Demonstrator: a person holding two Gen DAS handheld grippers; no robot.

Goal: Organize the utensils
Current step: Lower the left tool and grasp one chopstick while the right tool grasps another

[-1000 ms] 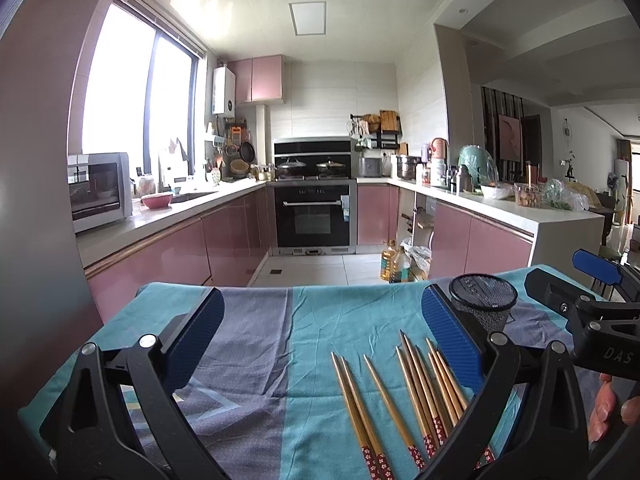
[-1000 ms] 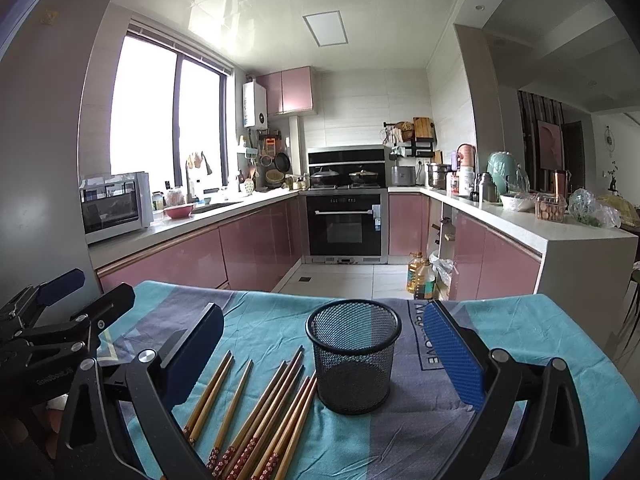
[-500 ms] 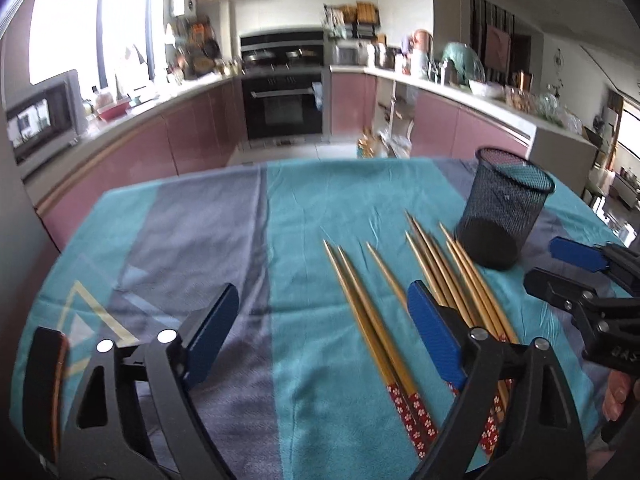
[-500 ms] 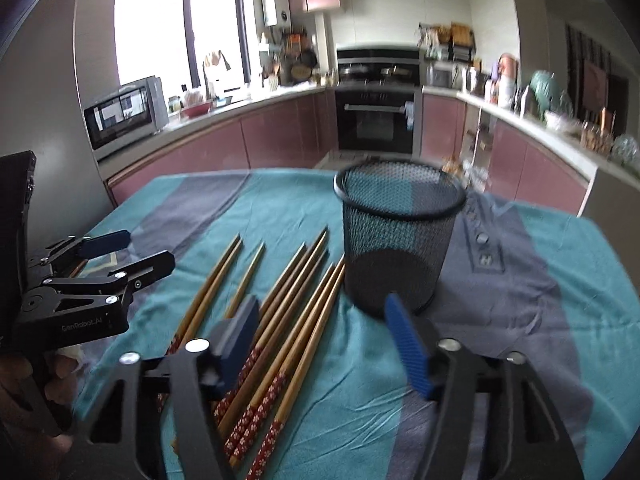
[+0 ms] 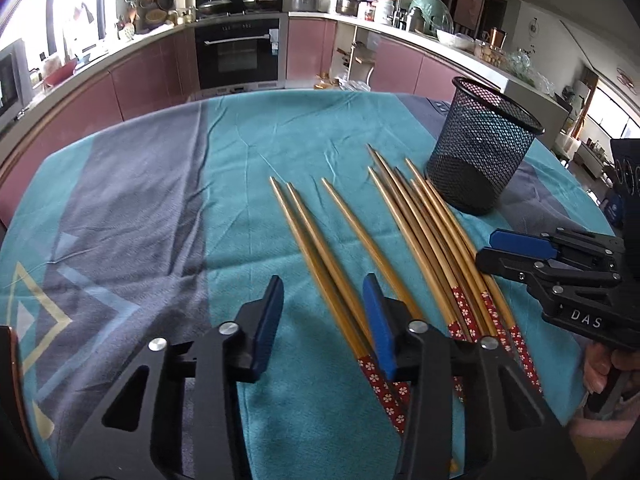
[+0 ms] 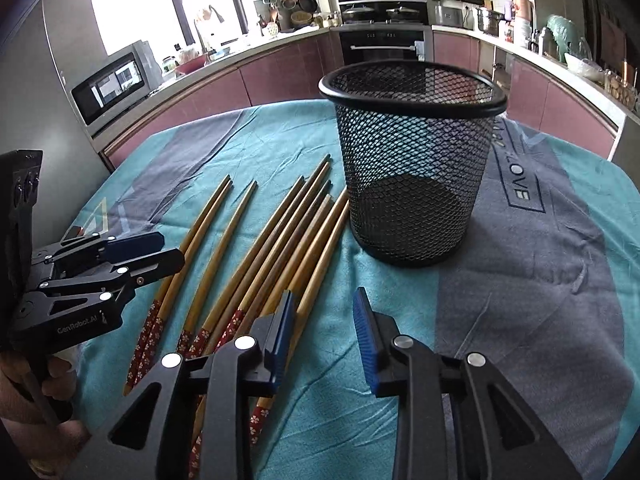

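Room: a kitchen with pink cabinet fronts, a built-in black oven (image 5: 237, 53) at the back, a microwave (image 6: 114, 82) on the side worktop near a bright window.
Counter: covered by a teal and grey cloth (image 5: 132, 200) with a pale triangle print at one edge and lettering on a grey band.
Chopsticks: a spread of wooden chopsticks (image 5: 424, 236) lies flat on the cloth, tips pointing away from the cameras, red flowered ends nearest the person; a pair and a single one lie a little apart to the left of the main bunch.
Mesh cup: a black wire-mesh cup (image 6: 412, 160) stands upright and empty on the cloth just to the right of the chopstick tips, close to the nearest ones.
Left claw: the left claw (image 5: 322, 320) hovers over the cloth with its blue pads parted and closing; its right pad sits over the left-hand pair of chopsticks, and nothing is gripped.
Right claw: the right claw (image 6: 326, 334) hangs in front of the cup, jaws parted and closing on bare cloth; its left pad is above the rightmost chopsticks, with nothing clasped.
Hands: fingers of the person show at the frame edges, wrapped around each tool's handle.
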